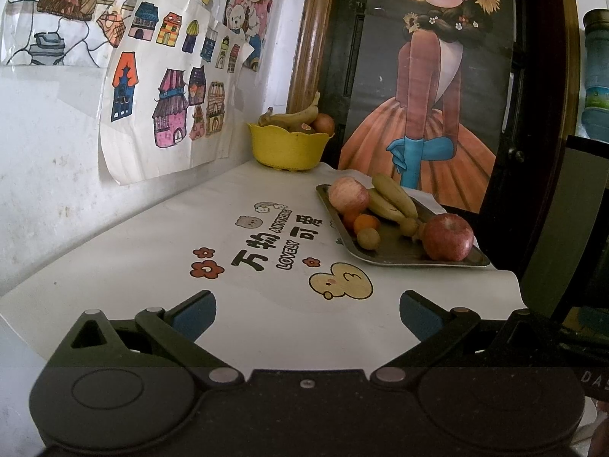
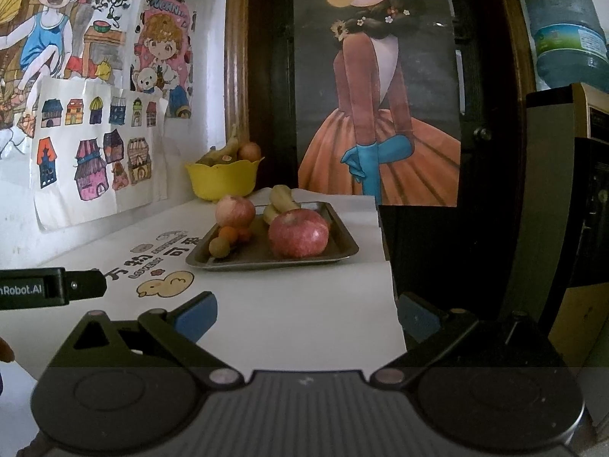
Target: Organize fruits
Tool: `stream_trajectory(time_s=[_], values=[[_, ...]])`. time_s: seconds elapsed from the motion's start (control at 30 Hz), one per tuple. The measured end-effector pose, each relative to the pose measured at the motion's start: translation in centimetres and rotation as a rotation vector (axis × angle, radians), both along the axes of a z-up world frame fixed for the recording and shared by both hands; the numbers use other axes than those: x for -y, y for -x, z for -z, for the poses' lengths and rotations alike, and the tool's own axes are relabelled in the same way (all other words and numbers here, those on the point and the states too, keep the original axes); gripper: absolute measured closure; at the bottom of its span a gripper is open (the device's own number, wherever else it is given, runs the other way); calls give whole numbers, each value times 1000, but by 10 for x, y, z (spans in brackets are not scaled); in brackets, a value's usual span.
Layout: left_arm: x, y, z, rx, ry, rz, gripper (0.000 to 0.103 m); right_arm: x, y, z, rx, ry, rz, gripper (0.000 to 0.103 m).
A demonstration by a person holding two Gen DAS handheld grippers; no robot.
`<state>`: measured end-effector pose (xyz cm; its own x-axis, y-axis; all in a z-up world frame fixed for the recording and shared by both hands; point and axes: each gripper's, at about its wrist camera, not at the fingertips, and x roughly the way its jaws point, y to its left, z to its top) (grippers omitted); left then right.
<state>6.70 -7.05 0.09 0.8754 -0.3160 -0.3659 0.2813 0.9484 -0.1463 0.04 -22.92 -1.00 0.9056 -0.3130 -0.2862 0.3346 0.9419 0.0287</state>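
Waiting over the table, both grippers are held spread and empty, short of the metal tray [image 2: 344, 245].

Some fruit is seen already in the yellow bowl [image 1: 287, 146] behind the tray; two apples, bananas [image 1: 392, 200] and small fruits are left on it. Only in the right view is the left gripper's [image 1: 306, 318] side seen, left of the right gripper [image 2: 306, 318].
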Motion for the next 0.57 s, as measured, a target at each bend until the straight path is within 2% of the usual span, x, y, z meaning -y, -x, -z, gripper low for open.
stream_trajectory(time_s=[0.23,0.43,0.57], values=[[5,0,3,-19,-15,-29,1,0,0,1,-9,-4,-3,0],[1,-2,1,-30,31,-25,1,1,-1,2,-16,-9,-4,0],[1,-3,1,-31,26,-27,1,1,-2,3,-22,-12,-5,0]])
